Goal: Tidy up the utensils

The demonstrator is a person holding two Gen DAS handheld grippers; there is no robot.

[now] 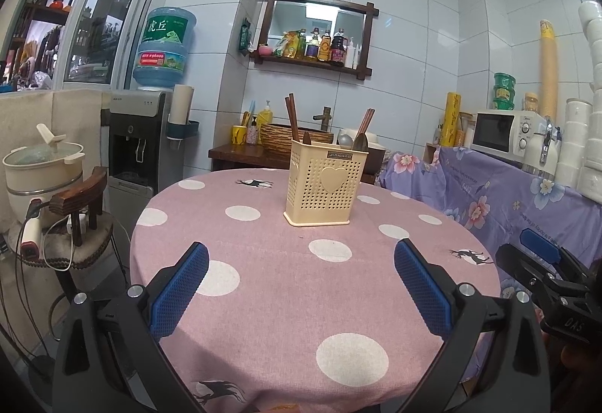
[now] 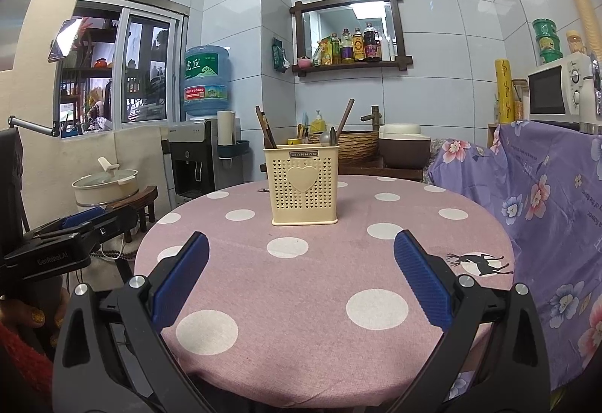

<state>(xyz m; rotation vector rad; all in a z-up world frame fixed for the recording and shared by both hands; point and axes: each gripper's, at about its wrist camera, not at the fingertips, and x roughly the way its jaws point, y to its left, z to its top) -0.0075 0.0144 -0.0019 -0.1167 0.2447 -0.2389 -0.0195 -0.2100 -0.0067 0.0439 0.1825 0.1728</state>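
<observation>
White-tiled kitchen, round pink polka-dot table (image 1: pixel 286 300), cream utensil holder (image 1: pixel 326 183) upright near its centre, chopsticks (image 1: pixel 291 119) and spoons (image 2: pixel 329 137) inside, left gripper (image 1: pixel 301 287) and right gripper (image 2: pixel 301 279) both spread wide, holding nothing, above the near edge.

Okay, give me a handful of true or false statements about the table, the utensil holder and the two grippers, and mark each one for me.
1. The cream utensil holder stands upright on the pink dotted tablecloth. True.
2. The left gripper is shut on a spoon. False: it is open and holds nothing.
3. Chopsticks stick out of the holder. True.
4. The right gripper touches the holder. False: it is open and short of it.
5. Loose utensils lie on the tablecloth. False: none are visible there.
</observation>
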